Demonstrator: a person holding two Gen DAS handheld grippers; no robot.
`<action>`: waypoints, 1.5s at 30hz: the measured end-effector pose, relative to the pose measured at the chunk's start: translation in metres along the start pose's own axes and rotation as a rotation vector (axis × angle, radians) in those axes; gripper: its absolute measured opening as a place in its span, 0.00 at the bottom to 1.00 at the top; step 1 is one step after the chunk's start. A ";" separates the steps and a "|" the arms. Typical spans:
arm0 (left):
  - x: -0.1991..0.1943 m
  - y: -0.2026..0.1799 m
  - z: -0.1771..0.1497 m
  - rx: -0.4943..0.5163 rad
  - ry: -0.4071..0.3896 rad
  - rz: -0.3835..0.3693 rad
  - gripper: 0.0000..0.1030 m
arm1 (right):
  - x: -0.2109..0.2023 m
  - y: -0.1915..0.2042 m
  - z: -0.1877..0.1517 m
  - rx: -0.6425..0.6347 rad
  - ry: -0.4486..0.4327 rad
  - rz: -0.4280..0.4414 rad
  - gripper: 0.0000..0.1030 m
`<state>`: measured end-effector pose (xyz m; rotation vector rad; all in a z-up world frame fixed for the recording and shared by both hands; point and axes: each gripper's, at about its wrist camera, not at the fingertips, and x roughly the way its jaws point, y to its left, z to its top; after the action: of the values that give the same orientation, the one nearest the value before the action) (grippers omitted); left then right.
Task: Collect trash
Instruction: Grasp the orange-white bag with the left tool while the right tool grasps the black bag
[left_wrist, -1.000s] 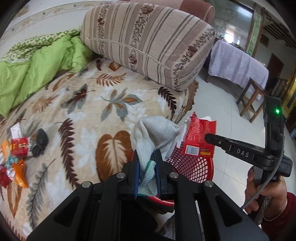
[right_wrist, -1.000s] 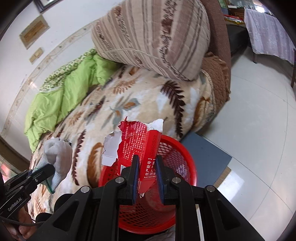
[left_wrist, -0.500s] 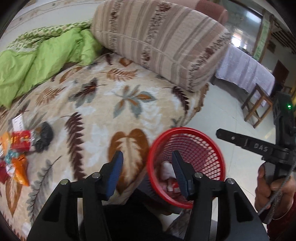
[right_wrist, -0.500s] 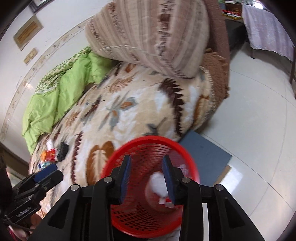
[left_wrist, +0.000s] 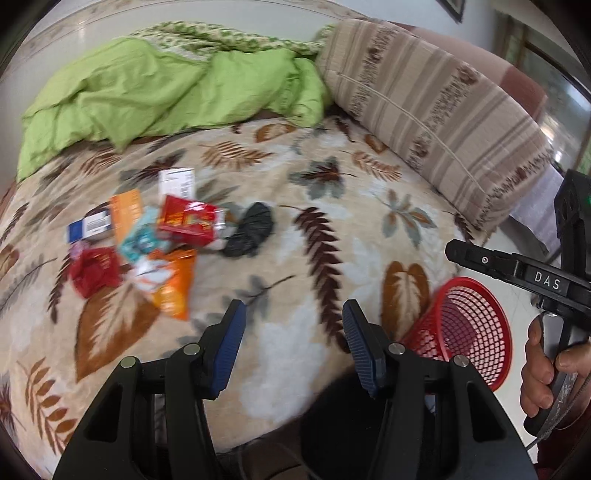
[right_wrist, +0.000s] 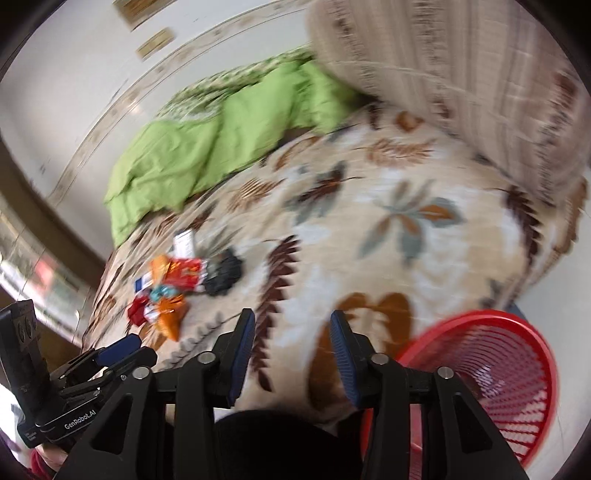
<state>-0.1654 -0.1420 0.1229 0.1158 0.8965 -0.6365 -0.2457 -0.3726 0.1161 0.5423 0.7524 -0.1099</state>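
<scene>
Left gripper (left_wrist: 293, 332) angled downward, jaws apart, nothing between them, right gripper (right_wrist: 291, 341) angled downward, jaws opening and empty, right hand (left_wrist: 550, 373) wrapped around its handle at the left view's right edge

The right wrist view is motion-blurred: the pillow (right_wrist: 461, 74) is smeared, and print on the wrappers (right_wrist: 173, 284) cannot be read. The basket (right_wrist: 498, 387) is partly hidden behind the right gripper (right_wrist: 291, 347) and cut off at the edge. The hand (left_wrist: 550, 369) is cropped at the frame's edge.
</scene>
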 end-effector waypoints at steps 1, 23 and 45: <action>-0.002 0.012 -0.002 -0.021 -0.001 0.010 0.52 | 0.009 0.008 0.001 -0.012 0.013 0.006 0.49; 0.090 0.124 0.013 -0.238 0.043 0.113 0.59 | 0.085 0.055 0.013 -0.063 0.138 0.038 0.49; 0.054 0.102 -0.015 -0.173 -0.036 0.151 0.39 | 0.229 0.085 0.051 -0.007 0.206 0.045 0.51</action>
<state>-0.0939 -0.0799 0.0558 0.0168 0.8950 -0.4174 -0.0227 -0.3033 0.0289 0.5695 0.9403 -0.0090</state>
